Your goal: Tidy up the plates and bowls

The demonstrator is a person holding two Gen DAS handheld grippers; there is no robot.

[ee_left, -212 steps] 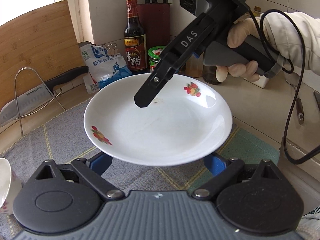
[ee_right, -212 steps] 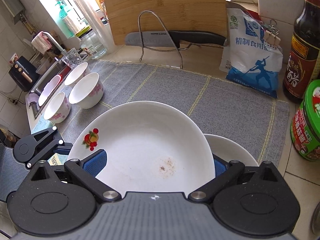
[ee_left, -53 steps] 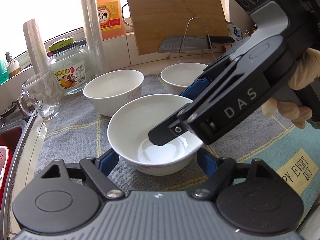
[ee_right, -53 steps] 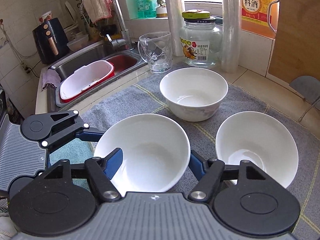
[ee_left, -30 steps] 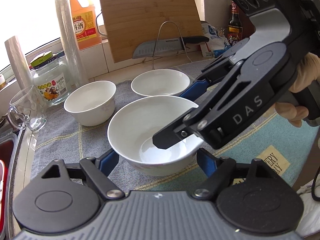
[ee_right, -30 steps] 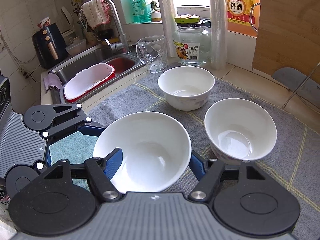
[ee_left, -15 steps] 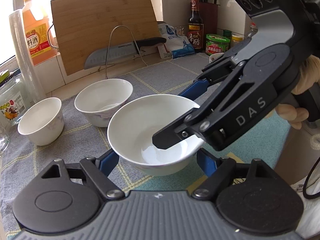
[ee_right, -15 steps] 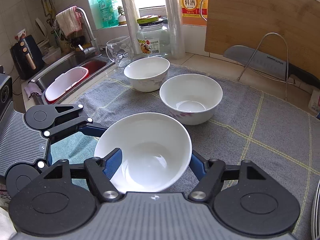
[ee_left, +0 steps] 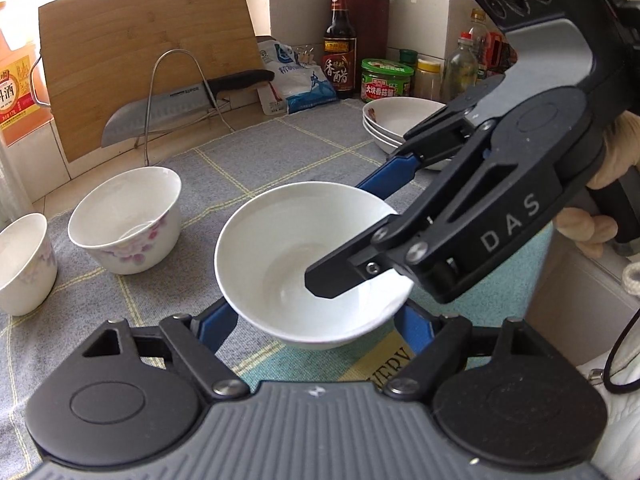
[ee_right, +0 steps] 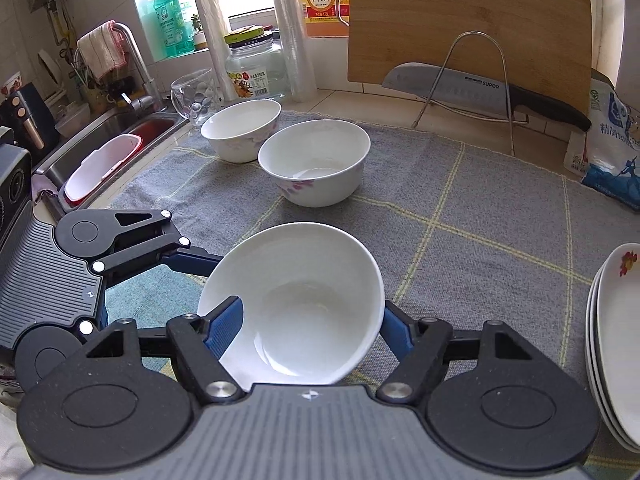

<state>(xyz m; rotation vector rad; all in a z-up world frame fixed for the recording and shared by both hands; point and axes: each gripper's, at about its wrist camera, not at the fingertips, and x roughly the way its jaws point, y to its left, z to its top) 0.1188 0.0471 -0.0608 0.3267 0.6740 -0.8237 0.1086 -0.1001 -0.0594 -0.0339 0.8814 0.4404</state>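
One plain white bowl (ee_left: 280, 248) is held above the counter by both grippers. My left gripper (ee_left: 314, 324) is shut on it, a blue pad on each side of its lower body. My right gripper (ee_right: 308, 326) also has the white bowl (ee_right: 304, 300) between its pads. Its jaws are opening, and the bowl looks tilted. In the left wrist view, one right finger (ee_left: 332, 280) reaches over the bowl's inside. Two flowered bowls (ee_right: 316, 164) (ee_right: 240, 130) stand on the grey mat (ee_right: 480, 220). A stack of plates (ee_right: 616, 340) sits at the right.
A cleaver on a wire rack (ee_right: 472, 88) leans against a cutting board (ee_right: 468, 20) at the back. The sink with a red tub (ee_right: 104, 164), a glass mug (ee_right: 196, 96) and a jar (ee_right: 256, 68) lie left. Bottles and jars (ee_left: 340, 60) crowd the far corner.
Both grippers have carried the bowl along the counter, away from the sink. The plate stack has come into view. The bowl now looks tilted in the right wrist view.
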